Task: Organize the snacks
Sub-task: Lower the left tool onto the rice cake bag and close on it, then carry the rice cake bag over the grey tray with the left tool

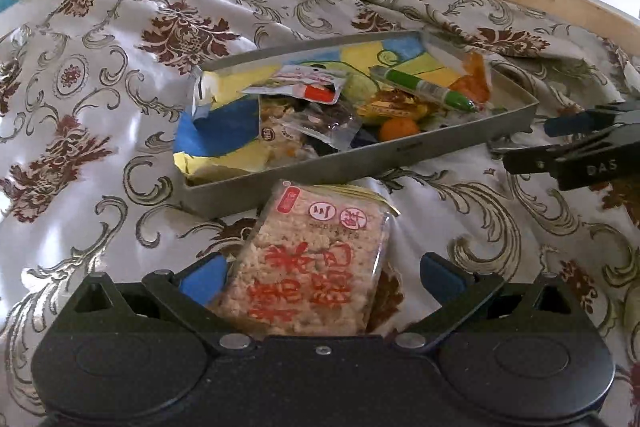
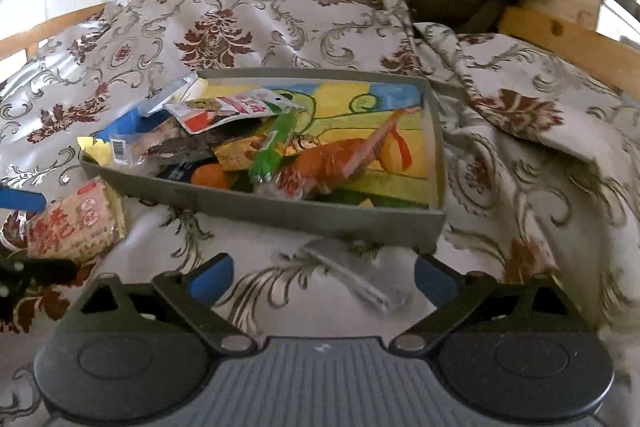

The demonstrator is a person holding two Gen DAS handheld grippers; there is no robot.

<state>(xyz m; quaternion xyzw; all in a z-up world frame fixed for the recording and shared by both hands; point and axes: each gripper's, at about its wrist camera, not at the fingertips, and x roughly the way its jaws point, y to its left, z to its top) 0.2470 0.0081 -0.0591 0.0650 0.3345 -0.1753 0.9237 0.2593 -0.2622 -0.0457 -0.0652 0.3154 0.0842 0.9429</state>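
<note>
- The left gripper (image 1: 320, 277) has its jaws spread wide around a rice-cracker packet (image 1: 316, 259) with red lettering. One blue pad (image 1: 204, 277) sits against the packet's left edge, and the other pad stands clear on the right, so nothing is clamped.
- The packet lies on the patterned cloth (image 1: 120, 67) just in front of the grey tray (image 1: 360, 159), near its front wall but outside it.
- The tray holds a pile of snacks: a green stick pack (image 1: 424, 89), an orange wrapped packet (image 2: 336, 159), a small round orange fruit (image 1: 398, 129), a clear sachet (image 1: 324, 125) and a red-and-white pouch (image 2: 232, 107).
- The right gripper (image 2: 324, 277) hangs with its jaws wide apart and empty, just before the tray's near wall.
- Between its fingers, on the cloth, lies a pale, slim wrapper (image 2: 352, 277); motion blur makes it hard to say more, though it may be a clear sachet.
- In the left wrist view the right gripper's dark fingers (image 1: 560, 159) show at the right edge, beside the tray's right corner.
</note>
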